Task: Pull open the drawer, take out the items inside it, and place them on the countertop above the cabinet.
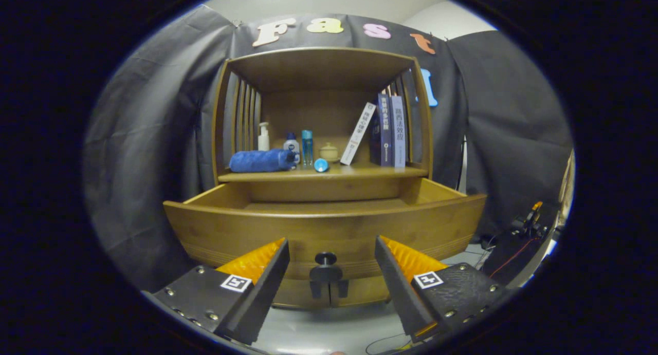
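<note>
Curved wooden drawer [324,226] stands pulled out. Gripper [331,262] fingers spread wide apart, round dark knob [325,259] between them, untouched.

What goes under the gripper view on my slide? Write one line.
Open tool faces the pulled-out wooden drawer, its knob between the fingers; rolled blue towel, bottles and books on the shelf above.

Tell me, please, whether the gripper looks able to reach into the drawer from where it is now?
Probably not directly. The gripper sits low with its jaws open, facing the pulled-out drawer front on either side of the knob. That front panel blocks the way; the open top looks free if the gripper rises.
</note>
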`<state>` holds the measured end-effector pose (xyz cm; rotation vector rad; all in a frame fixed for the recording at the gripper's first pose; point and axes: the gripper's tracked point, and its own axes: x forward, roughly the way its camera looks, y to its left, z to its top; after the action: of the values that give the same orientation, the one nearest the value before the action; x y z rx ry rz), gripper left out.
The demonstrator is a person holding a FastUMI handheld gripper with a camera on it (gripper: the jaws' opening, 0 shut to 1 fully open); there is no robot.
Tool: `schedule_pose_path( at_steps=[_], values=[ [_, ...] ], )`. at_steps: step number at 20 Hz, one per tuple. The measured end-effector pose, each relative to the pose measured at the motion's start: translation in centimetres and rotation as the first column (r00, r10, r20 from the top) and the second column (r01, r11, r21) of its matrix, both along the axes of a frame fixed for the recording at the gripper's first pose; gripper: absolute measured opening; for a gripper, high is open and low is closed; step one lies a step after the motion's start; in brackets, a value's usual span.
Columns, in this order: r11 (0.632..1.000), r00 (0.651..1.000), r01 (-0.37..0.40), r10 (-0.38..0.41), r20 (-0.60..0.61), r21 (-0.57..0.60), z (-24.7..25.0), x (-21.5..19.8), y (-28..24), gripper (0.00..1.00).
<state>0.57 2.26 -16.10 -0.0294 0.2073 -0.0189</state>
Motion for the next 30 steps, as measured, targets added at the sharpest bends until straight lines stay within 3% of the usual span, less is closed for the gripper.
schedule_pose_path(
  at_steps=[4,6,8,12,15,30],
  values=[
    [1.0,0.999,0.012,-0.013,0.037,0.014,0.4,2.5,-0.6,0.99],
    [1.0,1.0,0.023,-0.023,-0.005,0.014,-1.0,3.5,-0.8,0.99],
    [0.999,1.0,-0.025,0.025,0.003,0.048,-1.1,4.0,0.4,0.98],
    [0.998,0.998,-0.039,0.037,0.042,0.051,-1.2,4.2,0.0,0.99],
    [0.991,0.998,-0.059,0.055,0.04,0.122,-1.1,5.5,-0.1,0.99],
    [0.997,0.998,-0.054,0.054,0.012,0.048,-1.6,14.5,0.7,0.99]
  ],
)
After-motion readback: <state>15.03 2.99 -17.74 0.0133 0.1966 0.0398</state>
